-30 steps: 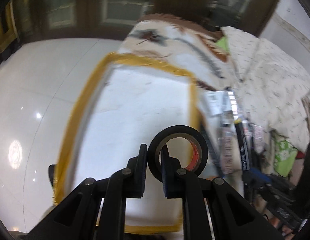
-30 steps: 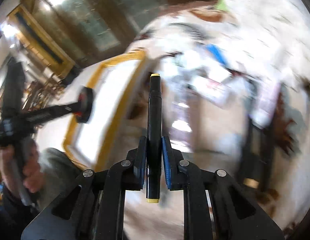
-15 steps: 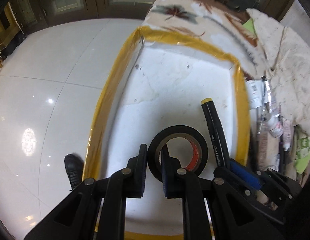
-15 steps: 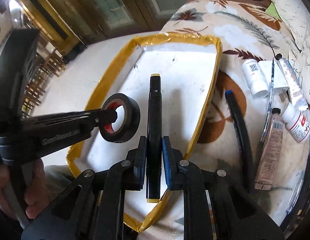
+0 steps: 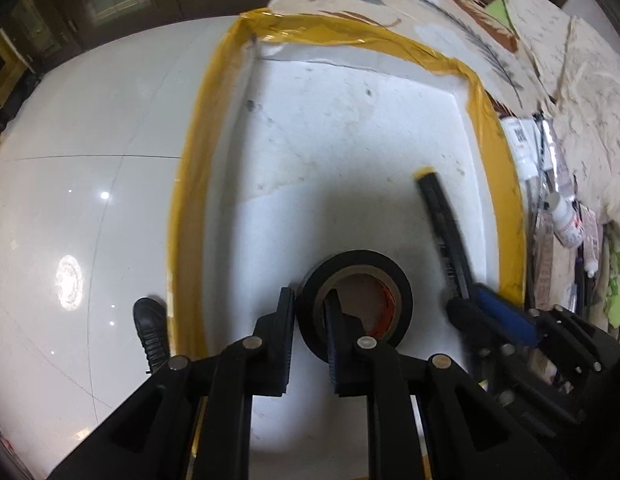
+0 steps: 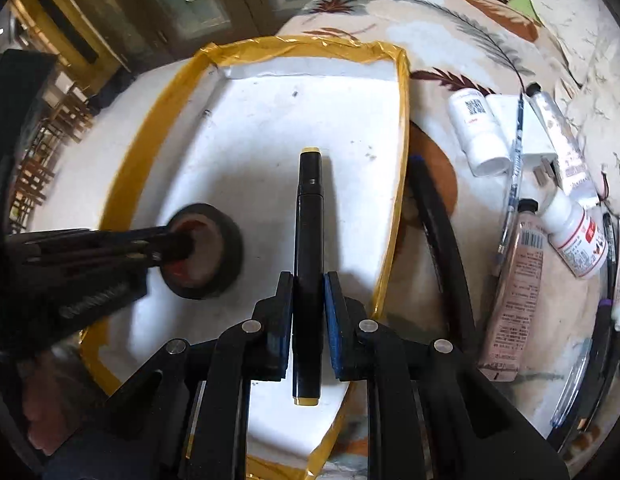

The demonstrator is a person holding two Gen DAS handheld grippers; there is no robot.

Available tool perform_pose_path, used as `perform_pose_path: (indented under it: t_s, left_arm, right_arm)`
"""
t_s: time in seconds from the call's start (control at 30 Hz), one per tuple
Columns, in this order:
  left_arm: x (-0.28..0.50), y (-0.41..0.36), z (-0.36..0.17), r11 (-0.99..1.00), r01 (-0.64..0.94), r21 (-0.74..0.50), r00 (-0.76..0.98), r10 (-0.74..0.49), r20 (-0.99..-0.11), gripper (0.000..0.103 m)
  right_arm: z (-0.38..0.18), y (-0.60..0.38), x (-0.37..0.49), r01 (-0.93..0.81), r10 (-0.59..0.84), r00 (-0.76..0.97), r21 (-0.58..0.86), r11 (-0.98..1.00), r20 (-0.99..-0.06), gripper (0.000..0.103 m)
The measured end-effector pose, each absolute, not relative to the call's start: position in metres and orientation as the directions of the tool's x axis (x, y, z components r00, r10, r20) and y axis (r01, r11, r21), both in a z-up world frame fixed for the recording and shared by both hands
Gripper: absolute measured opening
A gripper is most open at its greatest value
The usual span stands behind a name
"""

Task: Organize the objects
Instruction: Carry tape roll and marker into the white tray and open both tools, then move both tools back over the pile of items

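Observation:
A white foam tray with a yellow taped rim (image 5: 190, 184) (image 6: 403, 128) lies below both grippers. My left gripper (image 5: 310, 300) has the wall of a black tape roll (image 5: 389, 280) (image 6: 226, 240) between its pads. One finger is inside the roll and one outside. Its jaws are opening, and the roll sits low on the tray floor. My right gripper (image 6: 308, 284) is shut on a black marker with yellow ends (image 6: 310, 216) (image 5: 441, 220). The marker hangs over the tray's right half, beside the roll.
Right of the tray, on a flowered cloth (image 6: 449, 12), lie white bottles (image 6: 477, 132), a pink tube (image 6: 517, 288), pens and a black hose (image 6: 441, 240). Left of the tray is glossy white floor (image 5: 90, 140), with a black shoe (image 5: 150, 328) at the tray's near corner.
Both grippers have come down over the tray. The tape roll has sunk to the tray floor. The marker has swung in from the cluttered cloth to beside the roll.

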State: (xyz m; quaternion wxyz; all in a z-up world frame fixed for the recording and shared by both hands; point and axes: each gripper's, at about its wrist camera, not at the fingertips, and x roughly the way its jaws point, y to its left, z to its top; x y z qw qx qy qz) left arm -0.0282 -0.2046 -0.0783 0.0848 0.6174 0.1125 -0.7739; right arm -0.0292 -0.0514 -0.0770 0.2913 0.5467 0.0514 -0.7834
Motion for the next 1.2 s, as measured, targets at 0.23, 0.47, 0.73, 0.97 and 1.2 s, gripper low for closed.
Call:
perform_pose_path:
  t_s: [0.23,0.47,0.73,0.97,1.2]
  left_arm:
    - [-0.023,-0.202,-0.079,-0.962,0.267,-0.054,-0.209,-0.003,-0.978,0.015]
    - [-0.012,-0.204,-0.066,-0.948,0.282,-0.146,-0.291,0.060,-0.955,0.026]
    - [0.025,-0.189,0.000,-0.936,0.261,-0.238,-0.644,0.015,-0.765,0.071]
    - [0.020,-0.110,0.005,-0.920,0.139,-0.367,-0.711,0.165,-0.684,0.079]
    - [0.007,-0.029,-0.036,-0.973,-0.013,-0.232,-0.561,0.200,-0.803,0.077]
  right_arm:
    - [-0.080,-0.060,-0.010,0.560,-0.430,-0.203,0.256,-0.788,-0.880,0.015]
    - [-0.074,-0.052,-0.015,0.558,-0.493,-0.161,0.334,-0.760,-0.855,0.038]
    - [-0.040,-0.003,-0.001,0.589,-0.635,-0.177,0.436,-0.681,-0.752,0.042]
    - [-0.032,0.103,0.010,0.500,-0.569,-0.340,0.368,-0.784,-0.749,0.046]
    - [-0.058,0.190,0.002,0.315,-0.481,-0.381,0.378,-0.870,-0.790,0.046]
